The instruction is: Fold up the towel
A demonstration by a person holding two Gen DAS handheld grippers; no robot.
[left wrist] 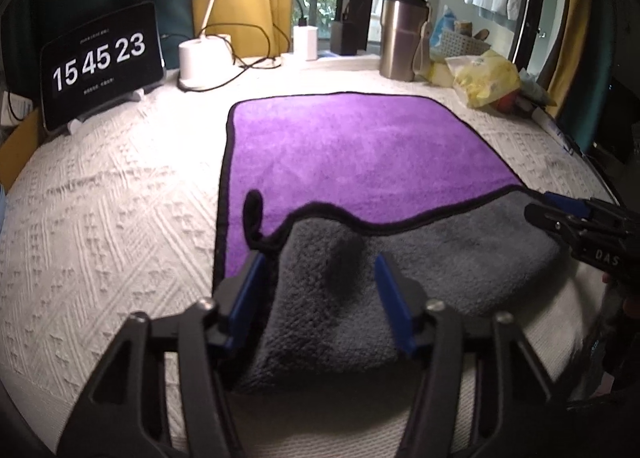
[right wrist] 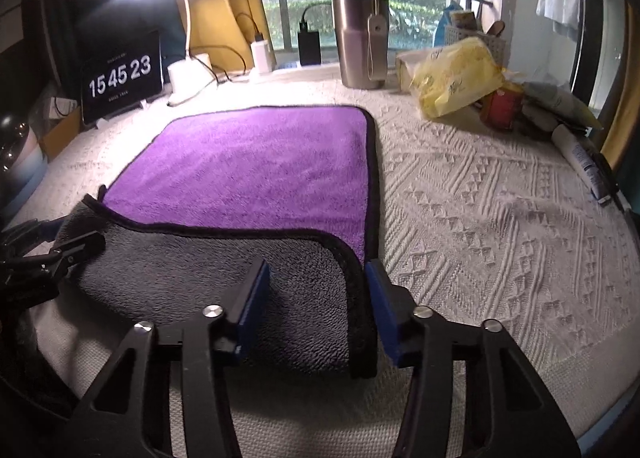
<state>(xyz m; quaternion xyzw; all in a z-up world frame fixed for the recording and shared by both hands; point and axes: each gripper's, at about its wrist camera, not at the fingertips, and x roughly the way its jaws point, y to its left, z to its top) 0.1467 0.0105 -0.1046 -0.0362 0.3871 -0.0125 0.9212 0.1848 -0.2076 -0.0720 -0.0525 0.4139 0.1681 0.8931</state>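
A towel, purple [left wrist: 360,150] on one side and grey [left wrist: 400,258] on the other, lies on a white textured table cover [left wrist: 120,218]. Its near edge is folded over, grey side up, part way across the purple. It also shows in the right wrist view [right wrist: 260,170]. My left gripper [left wrist: 320,270] is open over the fold's near left corner, holding nothing. My right gripper [right wrist: 316,278] is open over the fold's near right corner, its fingers either side of the towel's black hem. The right gripper also shows in the left wrist view [left wrist: 576,226], and the left gripper in the right wrist view [right wrist: 60,250].
At the back stand a tablet clock [left wrist: 100,62], a white desk lamp base [left wrist: 200,58] with cables, a white charger [left wrist: 306,42] and a steel tumbler [left wrist: 402,38]. A yellow bag [right wrist: 456,78], a red can [right wrist: 500,106] and a tube [right wrist: 580,158] lie at the right.
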